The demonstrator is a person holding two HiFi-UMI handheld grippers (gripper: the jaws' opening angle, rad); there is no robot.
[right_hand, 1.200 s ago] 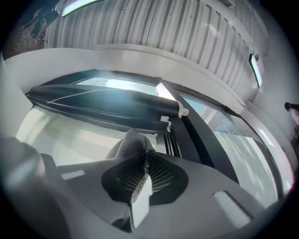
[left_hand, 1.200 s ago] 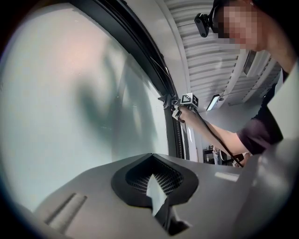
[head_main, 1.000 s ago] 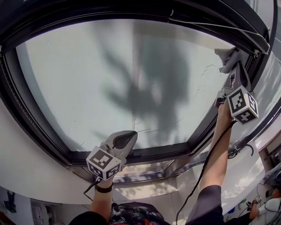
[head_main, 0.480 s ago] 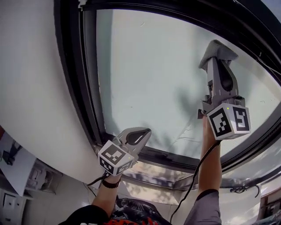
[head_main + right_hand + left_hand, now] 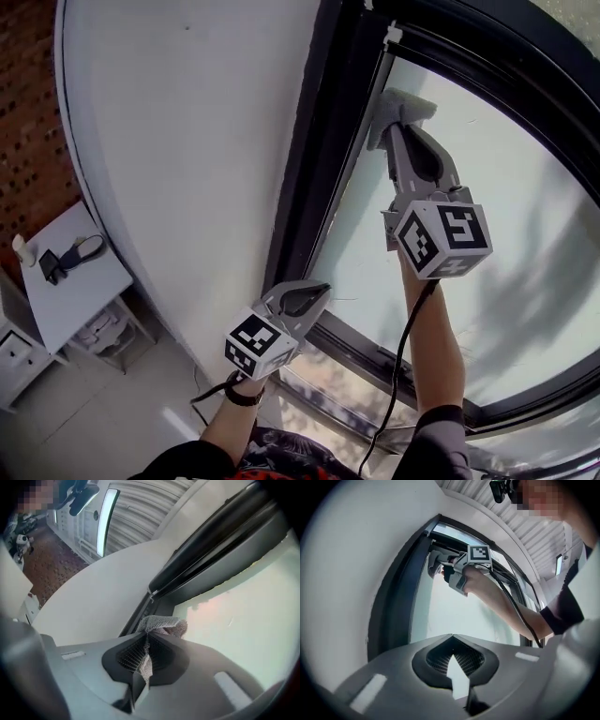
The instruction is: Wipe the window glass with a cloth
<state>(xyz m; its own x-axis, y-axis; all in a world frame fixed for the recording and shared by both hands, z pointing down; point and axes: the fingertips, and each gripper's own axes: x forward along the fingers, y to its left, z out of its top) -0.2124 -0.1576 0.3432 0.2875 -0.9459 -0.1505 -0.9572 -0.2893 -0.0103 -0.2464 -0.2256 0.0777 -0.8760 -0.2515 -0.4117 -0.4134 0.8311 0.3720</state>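
Note:
The grey cloth [image 5: 405, 106] is bunched against the window glass [image 5: 511, 220] in its top corner, beside the dark frame [image 5: 319, 178]. My right gripper [image 5: 399, 127] is shut on the cloth, arm stretched up. In the right gripper view the cloth [image 5: 162, 625] sticks out past the jaw tips of the right gripper [image 5: 147, 635] and touches the glass [image 5: 243, 616]. My left gripper [image 5: 317, 292] hangs low by the frame's bottom corner, shut and holding nothing. In the left gripper view, the left gripper [image 5: 452, 638] points at the glass [image 5: 454, 613], with the right gripper [image 5: 457, 571] and cloth [image 5: 434, 560] high above.
A white wall [image 5: 187, 159] runs left of the frame. Below it, at the far left, stands a small white table [image 5: 80, 281] with a few dark items. A black cable [image 5: 403, 361] hangs from the right gripper along the forearm.
The right gripper has swept the cloth across the glass from its right side to the left corner by the frame. The head view has swung left. The left gripper has stayed low by the frame.

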